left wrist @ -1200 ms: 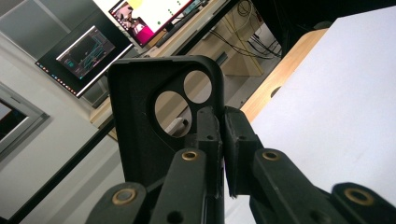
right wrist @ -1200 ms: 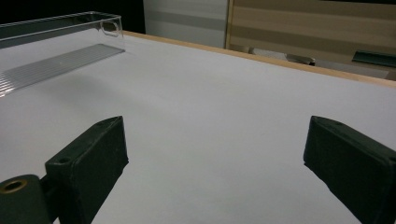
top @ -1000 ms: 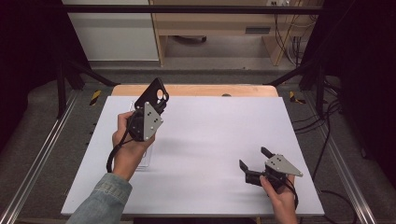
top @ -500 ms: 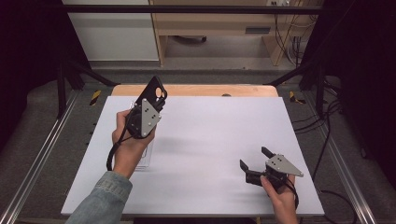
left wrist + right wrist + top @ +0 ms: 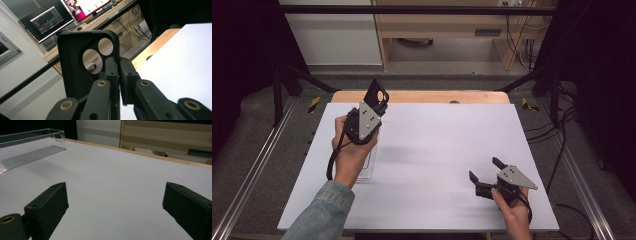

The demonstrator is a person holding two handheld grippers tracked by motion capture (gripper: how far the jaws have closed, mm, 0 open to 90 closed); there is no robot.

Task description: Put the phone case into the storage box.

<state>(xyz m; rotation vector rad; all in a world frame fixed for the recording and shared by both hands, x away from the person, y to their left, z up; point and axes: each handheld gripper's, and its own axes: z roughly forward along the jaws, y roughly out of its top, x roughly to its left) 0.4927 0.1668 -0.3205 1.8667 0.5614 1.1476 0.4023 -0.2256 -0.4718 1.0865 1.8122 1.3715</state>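
My left gripper (image 5: 371, 107) clamps a black phone case (image 5: 376, 93) by its edge, lifted above the table's (image 5: 437, 150) far left. My right gripper (image 5: 486, 176) rests near right, jaws wide apart, well away from the case.

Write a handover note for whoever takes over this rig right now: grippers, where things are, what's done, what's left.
Left gripper: shut on the black phone case, held up above the table's far left part, camera cutout on top.
Right gripper: open, holding nothing, low over the near right of the table.
Clear tray: on the table's left side, under the left hand; nothing visible in it.
Done: case picked up and gripped.
Left: probably set the case down, perhaps in the tray; the right gripper is free to help.
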